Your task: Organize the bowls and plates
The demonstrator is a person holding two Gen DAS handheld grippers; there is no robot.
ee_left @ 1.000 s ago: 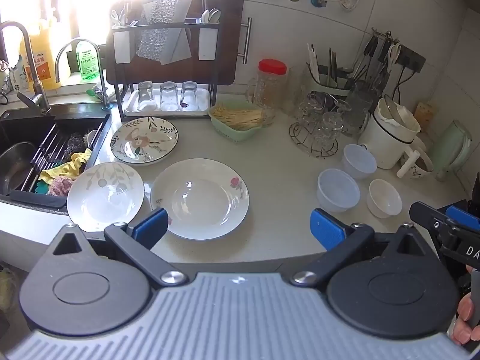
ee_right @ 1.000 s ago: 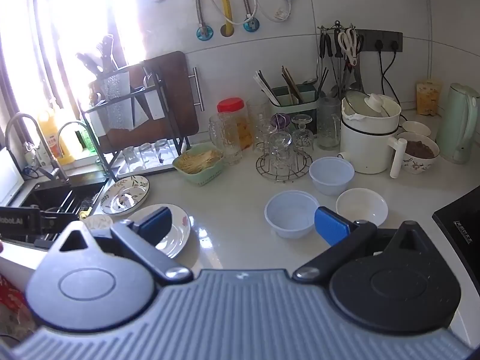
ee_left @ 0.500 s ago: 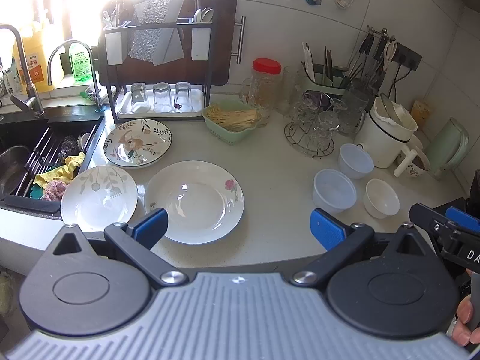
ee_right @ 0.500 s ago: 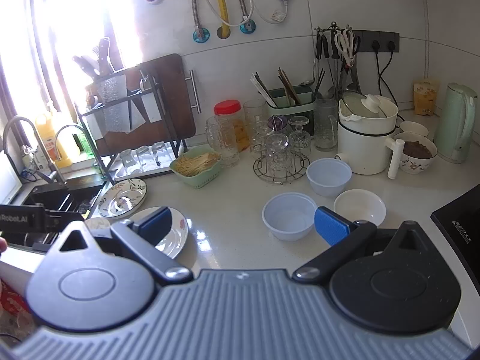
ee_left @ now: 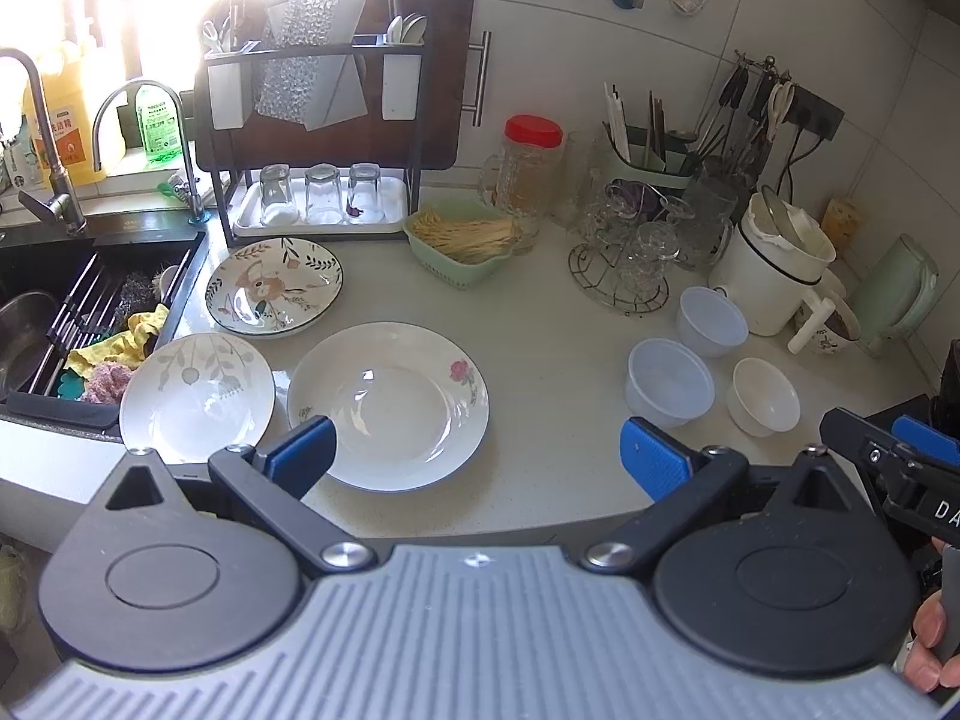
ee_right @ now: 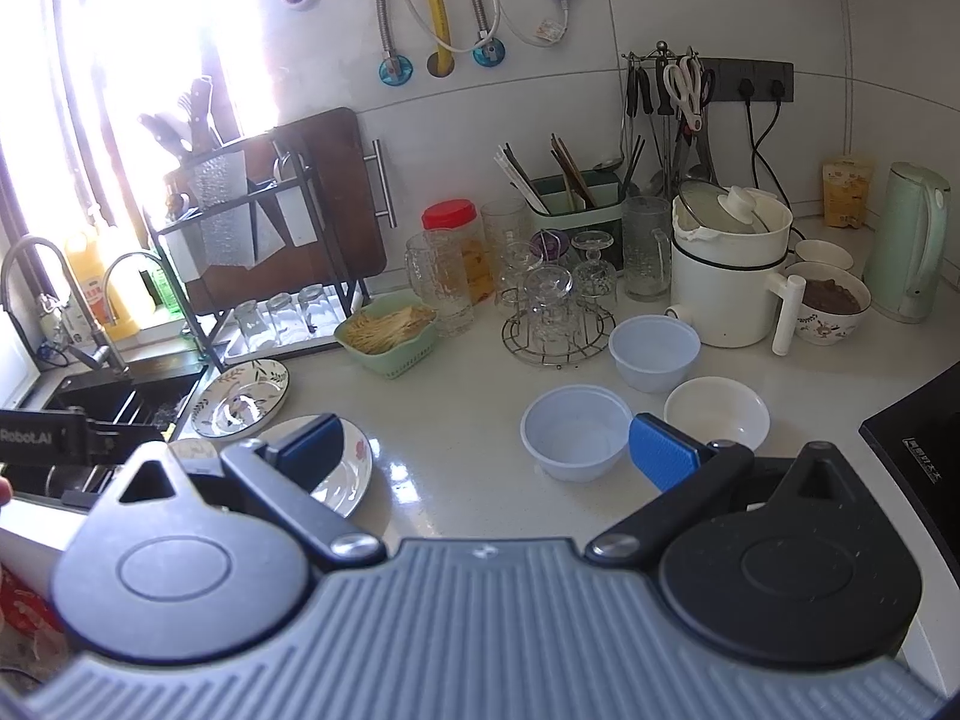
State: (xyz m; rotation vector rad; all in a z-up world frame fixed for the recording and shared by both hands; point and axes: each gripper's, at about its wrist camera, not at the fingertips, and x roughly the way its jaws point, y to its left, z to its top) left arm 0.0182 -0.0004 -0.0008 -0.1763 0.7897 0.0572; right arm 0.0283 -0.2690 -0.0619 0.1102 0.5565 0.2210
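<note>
My left gripper [ee_left: 474, 456] hangs over the near edge of the tabletop [ee_left: 540, 324], its blue pads spread wide with nothing between them. Its camera gives the full spread of plates: the large white plate with a pink flower [ee_left: 388, 405] just ahead of the pads, the leaf-print plate [ee_left: 197, 396] touching or nearly touching its left rim beside the sink [ee_left: 72, 300], and the floral plate [ee_left: 274, 287] behind them in front of the drying rack [ee_left: 318, 138]. To the right sit three bowls close together: a pale plastic bowl [ee_left: 670, 381], a second pale bowl [ee_left: 712, 321] behind it by the white pot [ee_left: 774, 264], and a small white bowl [ee_left: 763, 395]. My right gripper shows there only as a black and blue edge at the far right, with fingertips of my hand [ee_left: 927, 642] below it.

My right gripper [ee_right: 486, 450] is likewise wide open and empty, held over the bowls. From here the leaf-print plate is almost hidden behind the left pad and the flower plate is half covered, but this view shows what the other barely does: the bowl of brown food [ee_right: 831, 306] and the green kettle [ee_right: 912, 240].
</note>
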